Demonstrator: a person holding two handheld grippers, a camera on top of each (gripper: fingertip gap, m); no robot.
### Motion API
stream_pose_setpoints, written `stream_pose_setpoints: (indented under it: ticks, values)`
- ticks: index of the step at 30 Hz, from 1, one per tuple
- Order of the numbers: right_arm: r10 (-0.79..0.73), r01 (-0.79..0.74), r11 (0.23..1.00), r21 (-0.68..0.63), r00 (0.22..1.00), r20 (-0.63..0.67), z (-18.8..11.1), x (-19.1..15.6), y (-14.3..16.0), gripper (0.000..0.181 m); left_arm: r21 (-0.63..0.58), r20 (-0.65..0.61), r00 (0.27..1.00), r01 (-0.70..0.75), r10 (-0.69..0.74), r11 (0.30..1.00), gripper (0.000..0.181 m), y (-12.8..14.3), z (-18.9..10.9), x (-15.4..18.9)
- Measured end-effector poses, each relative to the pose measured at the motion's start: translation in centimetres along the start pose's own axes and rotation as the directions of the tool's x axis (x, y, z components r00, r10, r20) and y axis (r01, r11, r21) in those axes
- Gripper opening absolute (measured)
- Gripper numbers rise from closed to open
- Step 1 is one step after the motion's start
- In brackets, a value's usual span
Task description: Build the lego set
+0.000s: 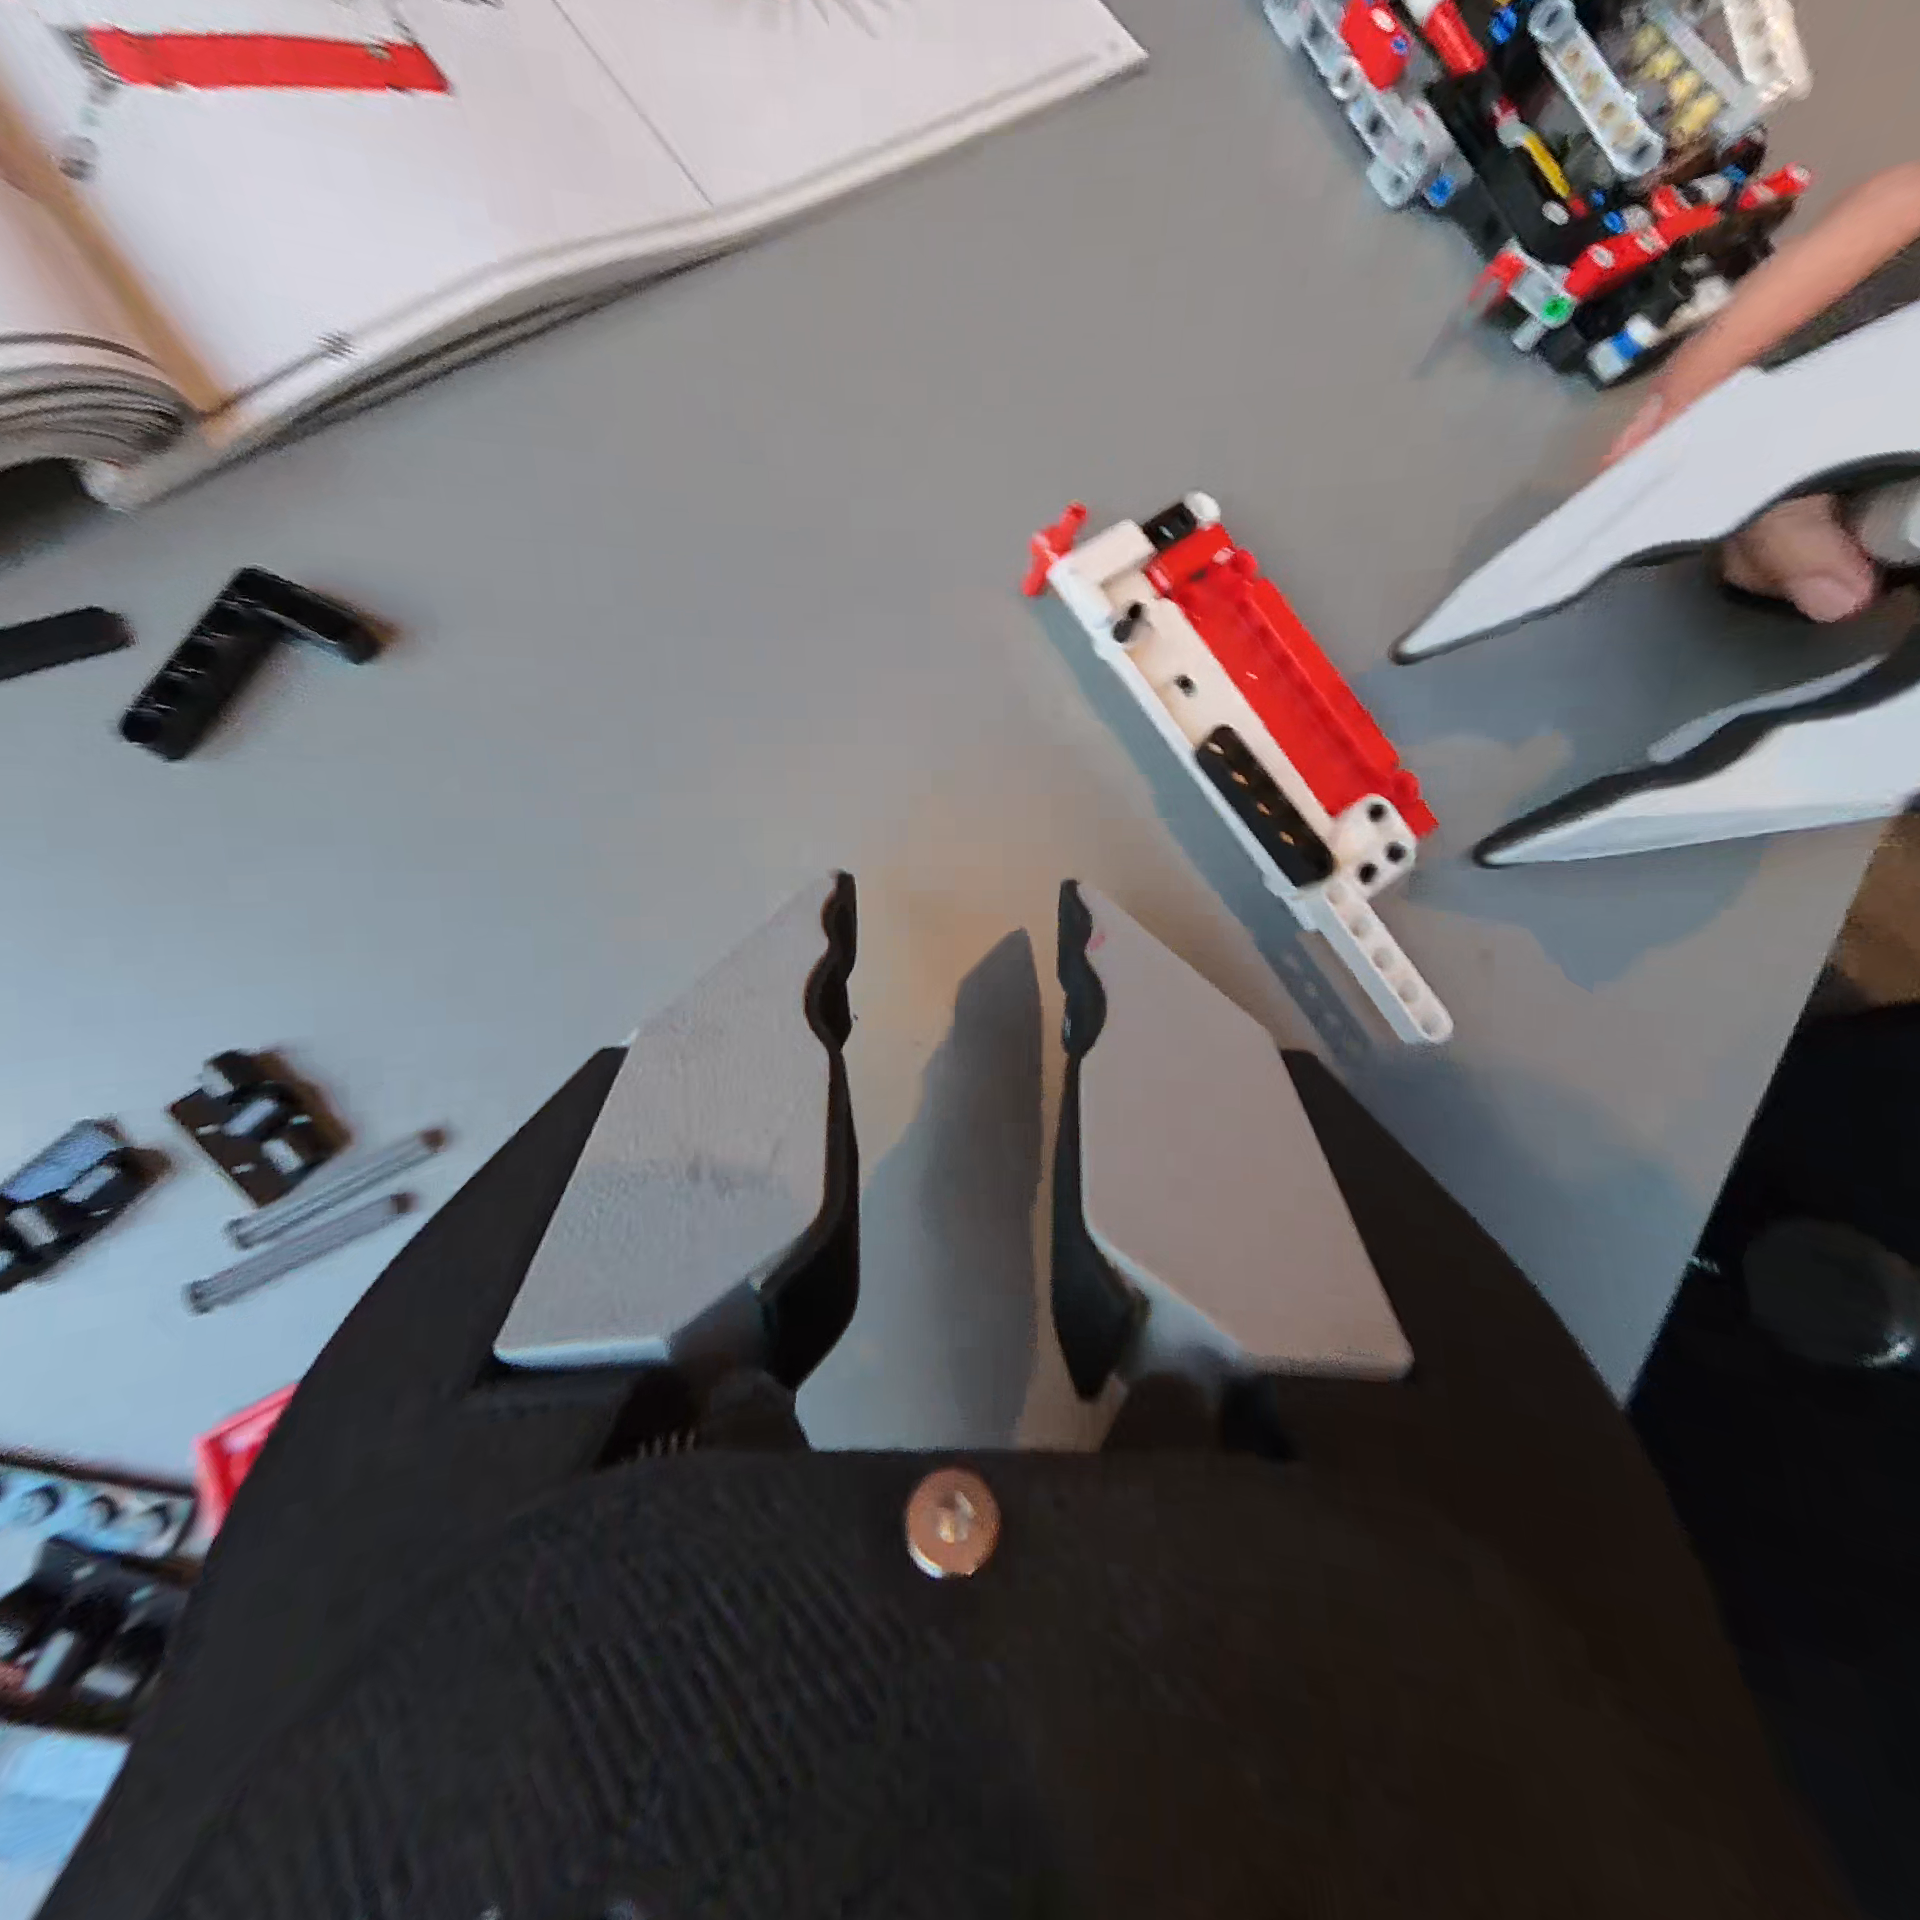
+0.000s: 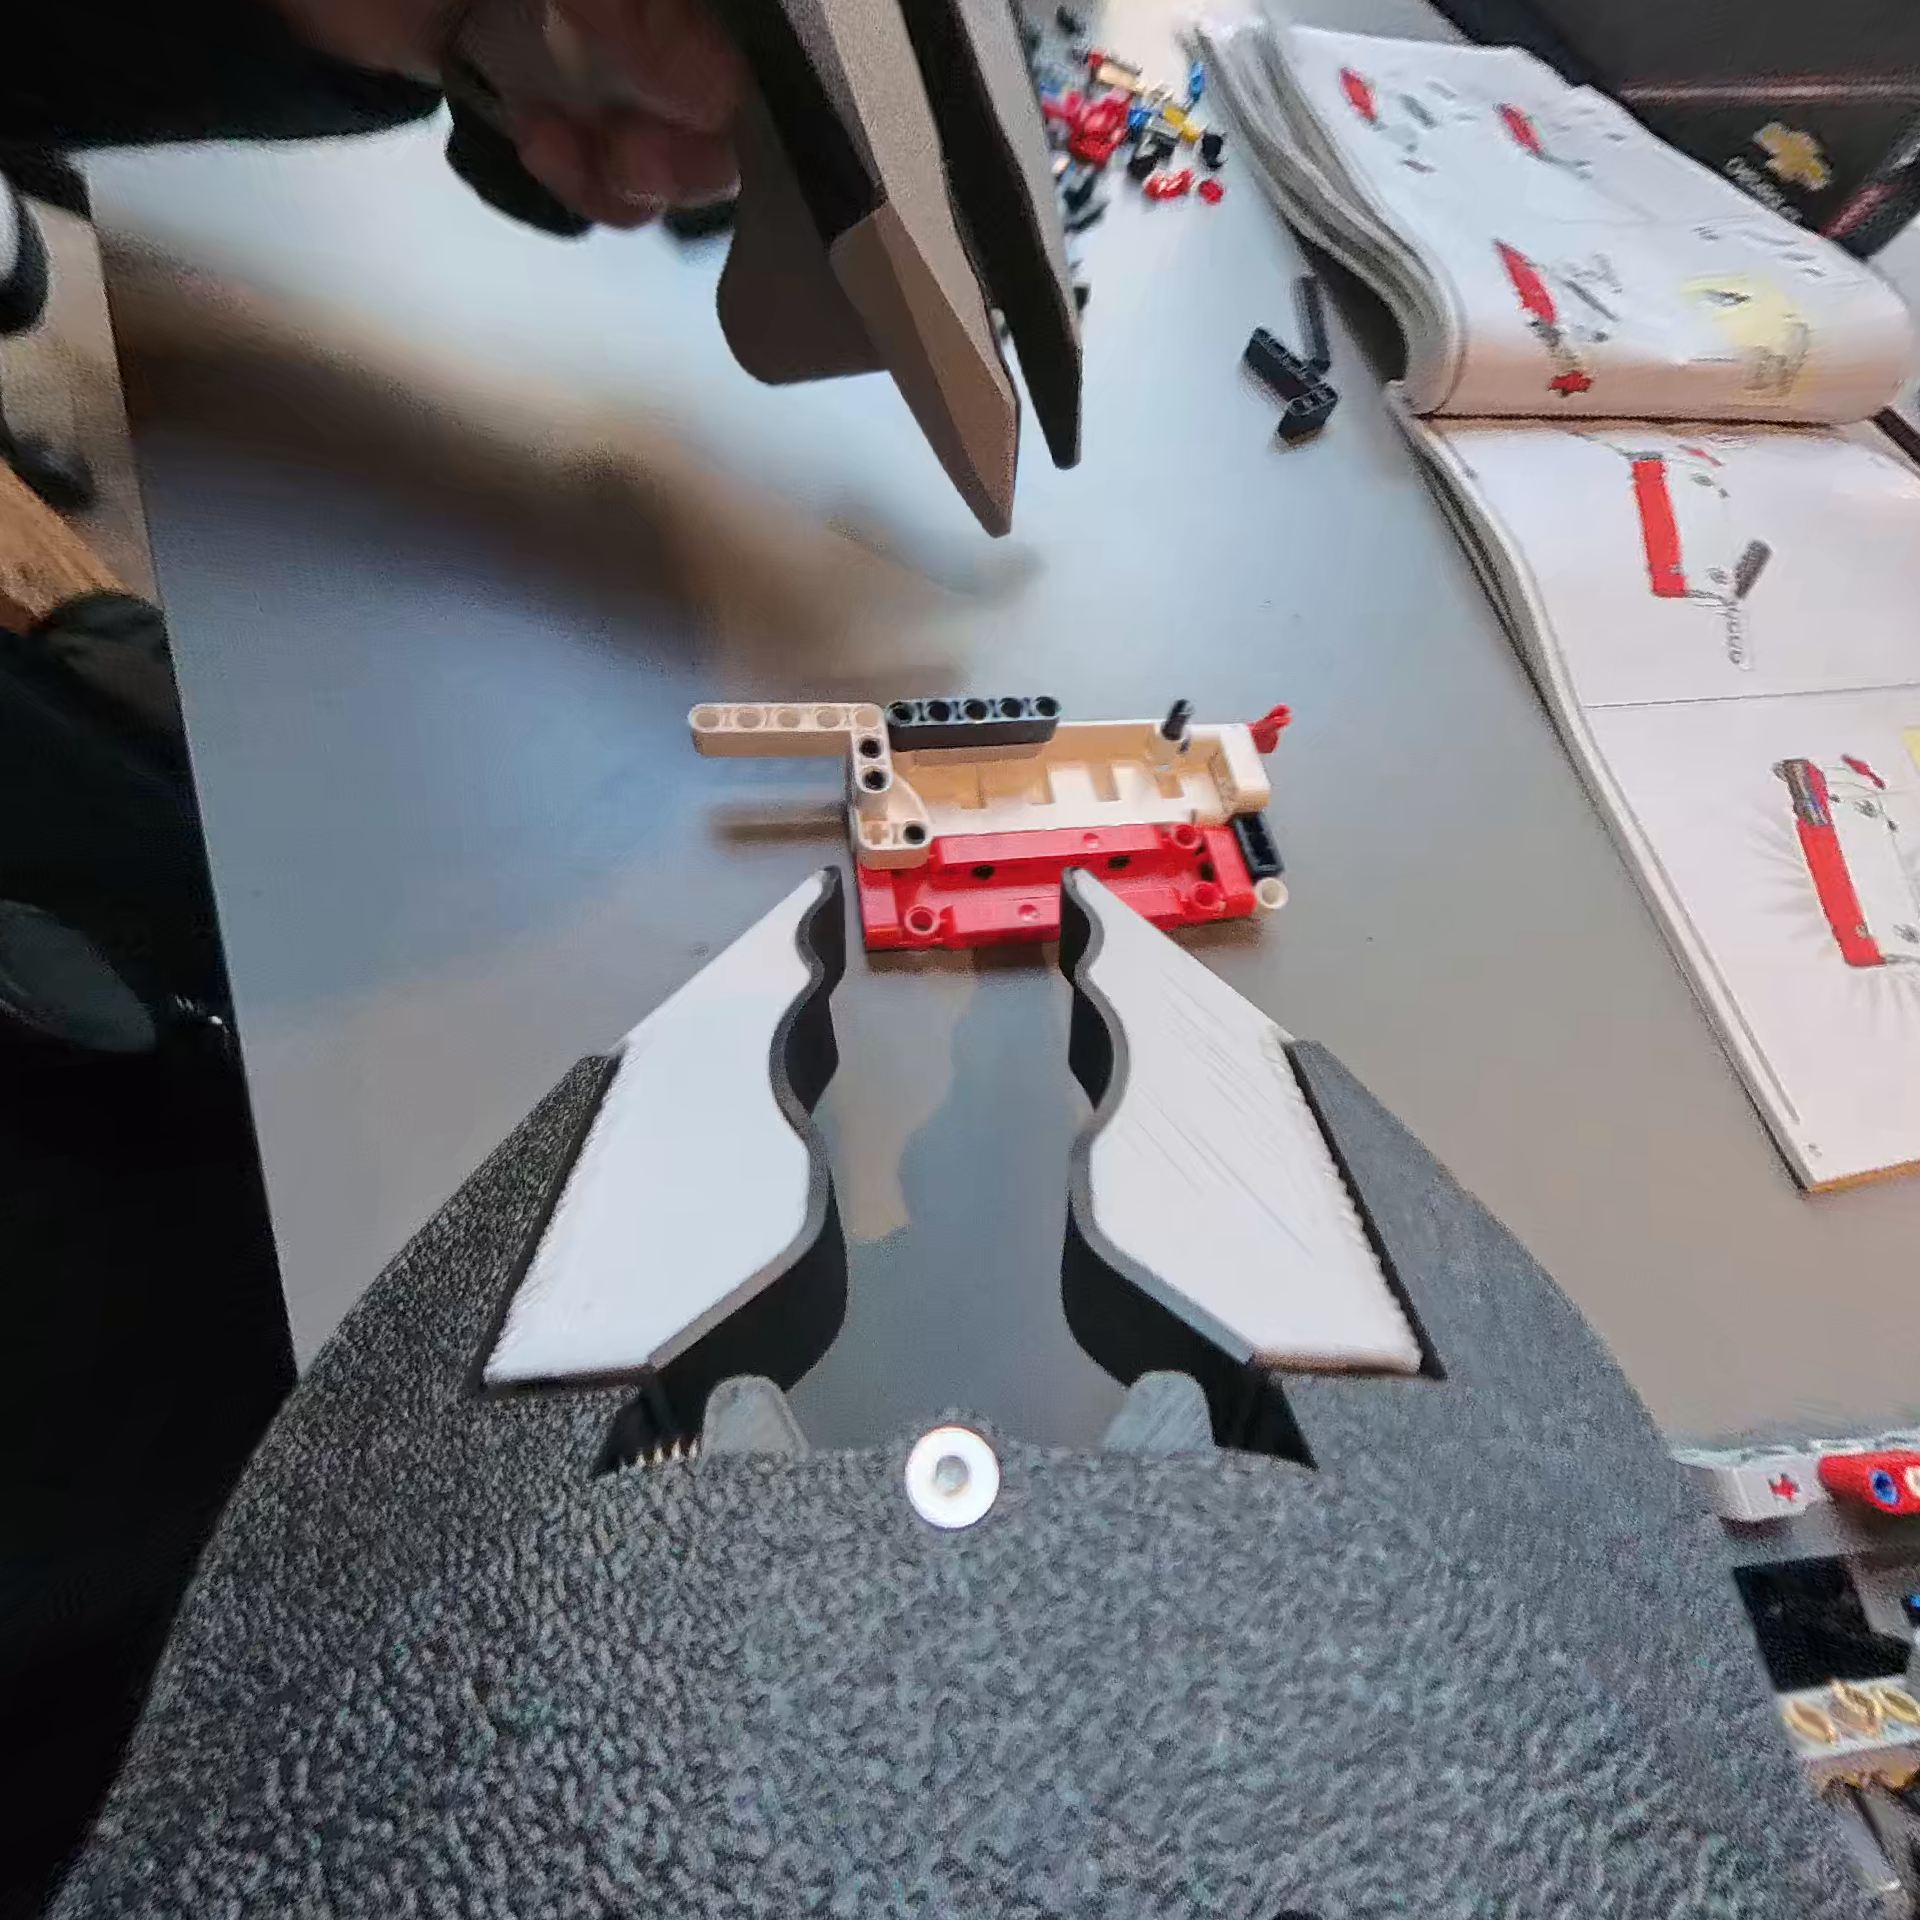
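Note:
A red, white and black Lego sub-assembly (image 1: 1236,717) lies on the grey table, with a white beam sticking out of one end. It also shows in the right wrist view (image 2: 1029,831). My left gripper (image 1: 956,894) is open and empty, hovering left of the assembly. My right gripper (image 2: 951,894) is open and empty, its tips just short of the assembly's red side. In the left wrist view the right gripper (image 1: 1444,753) shows at the right edge, close to the assembly. In the right wrist view the left gripper (image 2: 1029,488) hangs above the table beyond the assembly.
An open instruction book (image 1: 436,197) lies at the back left; it also shows in the right wrist view (image 2: 1683,582). A larger partly built model (image 1: 1558,156) stands at the back right. Black L-beams (image 1: 239,655), black plates (image 1: 260,1122) and grey axles (image 1: 322,1195) lie on the left. Small loose parts (image 2: 1132,125) are scattered far off. Across from one pair of fingers to the other is roughly 11 cm.

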State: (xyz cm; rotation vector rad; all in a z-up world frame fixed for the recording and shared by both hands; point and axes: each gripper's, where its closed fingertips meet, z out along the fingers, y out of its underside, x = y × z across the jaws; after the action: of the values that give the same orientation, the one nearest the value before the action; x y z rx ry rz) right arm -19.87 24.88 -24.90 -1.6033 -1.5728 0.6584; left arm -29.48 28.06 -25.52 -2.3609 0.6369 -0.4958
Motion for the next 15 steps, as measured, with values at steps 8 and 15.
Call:
stream_pose_setpoints:
  ticks: [8,15]
  values:
    - [-0.186,0.189,0.978,-0.094,0.982,0.035,2.2,-1.1,0.5,0.018,-0.02,-0.108,0.994,-0.033,0.031,0.999,0.036,1.3,1.3,3.5]
    - [-0.171,0.17,0.983,-0.068,0.985,-0.007,2.2,-0.4,-0.1,0.016,0.019,0.006,1.0,0.013,-0.014,1.0,0.032,1.1,1.1,1.4]
